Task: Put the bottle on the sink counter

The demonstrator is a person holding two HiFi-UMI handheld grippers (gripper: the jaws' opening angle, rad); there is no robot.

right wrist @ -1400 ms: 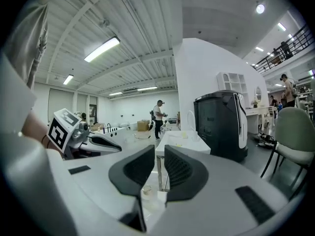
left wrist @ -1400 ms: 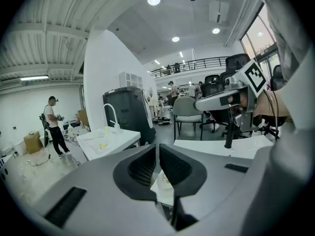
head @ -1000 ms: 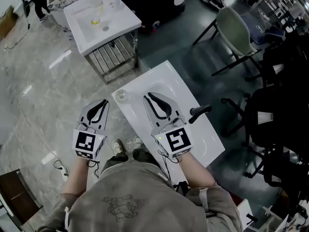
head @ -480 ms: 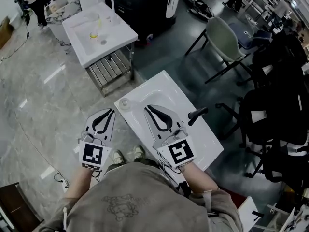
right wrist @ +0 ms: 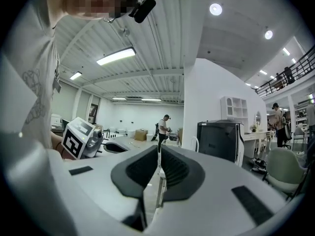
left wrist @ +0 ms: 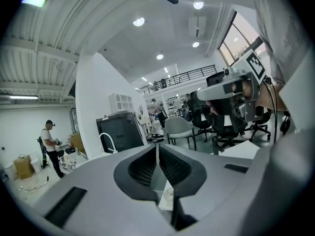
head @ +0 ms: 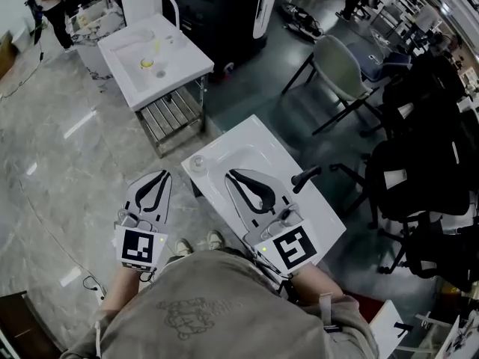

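Observation:
A small clear bottle stands upright on the left near corner of the white sink counter in front of me. My left gripper hangs over the floor just left of that corner, shut and empty; through its jaws the left gripper view catches the bottle low down. My right gripper hovers over the basin, to the right of the bottle, with its jaws shut and nothing in them. Neither gripper touches the bottle. Each gripper view shows its own gripper pointing level across the room.
A black faucet handle sticks out at the counter's right side. A second white sink on a metal stand is farther off, with a yellow thing in its basin. A grey chair and black office chairs stand to the right. A person stands at the far left.
Both grippers have risen and drawn back toward me, away from the bottle. The right gripper's jaws have closed the last bit. The bottle has stayed on the counter corner.

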